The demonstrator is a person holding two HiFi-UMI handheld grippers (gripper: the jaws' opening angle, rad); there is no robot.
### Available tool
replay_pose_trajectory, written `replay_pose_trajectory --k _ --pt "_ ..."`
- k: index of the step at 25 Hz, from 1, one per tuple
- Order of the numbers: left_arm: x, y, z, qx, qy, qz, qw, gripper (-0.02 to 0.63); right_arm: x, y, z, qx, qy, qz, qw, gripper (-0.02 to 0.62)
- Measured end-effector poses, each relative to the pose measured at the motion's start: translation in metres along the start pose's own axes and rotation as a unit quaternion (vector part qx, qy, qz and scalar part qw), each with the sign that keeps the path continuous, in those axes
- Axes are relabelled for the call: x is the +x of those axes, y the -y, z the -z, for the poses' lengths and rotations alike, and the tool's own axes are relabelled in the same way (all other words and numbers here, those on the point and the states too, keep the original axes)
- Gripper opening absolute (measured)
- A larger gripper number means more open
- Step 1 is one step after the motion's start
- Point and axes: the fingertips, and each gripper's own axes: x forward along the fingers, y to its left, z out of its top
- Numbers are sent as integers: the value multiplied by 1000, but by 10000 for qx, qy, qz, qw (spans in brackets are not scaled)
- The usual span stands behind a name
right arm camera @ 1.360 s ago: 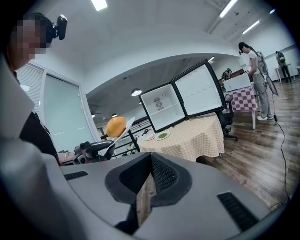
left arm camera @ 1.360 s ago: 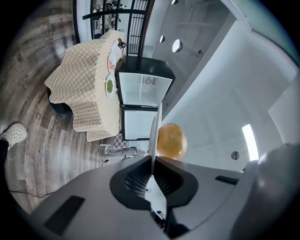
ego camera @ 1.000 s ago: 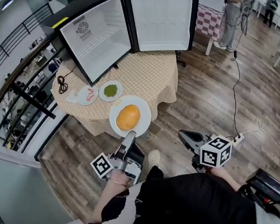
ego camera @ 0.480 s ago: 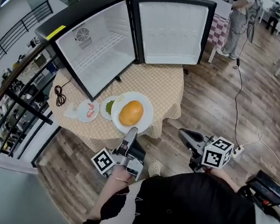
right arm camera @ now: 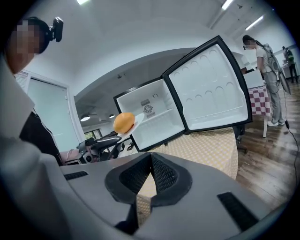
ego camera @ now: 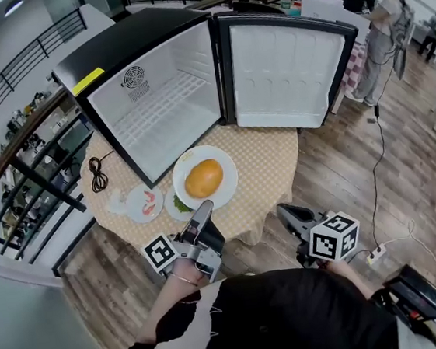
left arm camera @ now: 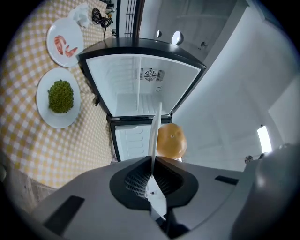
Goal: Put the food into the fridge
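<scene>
My left gripper [ego camera: 205, 208] is shut on the rim of a white plate [ego camera: 224, 186] that carries an orange bun [ego camera: 203, 178]; the plate hangs above the table in front of the open fridge [ego camera: 165, 109]. In the left gripper view the plate [left arm camera: 154, 136] shows edge-on between the jaws, with the bun [left arm camera: 171, 140] beside it. My right gripper [ego camera: 288, 215] hangs shut and holds nothing, near the table's front edge. On the checked table [ego camera: 270, 164] lie a plate of green food [left arm camera: 60, 96] and a plate of pink shrimp [ego camera: 146, 202].
The fridge door [ego camera: 288, 72] stands swung open to the right. A black cable [ego camera: 97, 157] and a crumpled tissue [ego camera: 117, 205] lie at the table's left. A person [ego camera: 382, 18] stands at the back right. A railing [ego camera: 34, 136] runs along the left.
The plate with the bun has been carried forward over the table toward the open fridge; it now covers part of the green-food plate. The fridge looks nearer.
</scene>
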Motion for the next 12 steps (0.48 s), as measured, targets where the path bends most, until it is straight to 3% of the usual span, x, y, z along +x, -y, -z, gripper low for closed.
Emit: replay_pose_trajectory --k 12 --pt "45 -1 -30 92 -225 200 9995 20 36 21 -31 227 278 -56 9993 15"
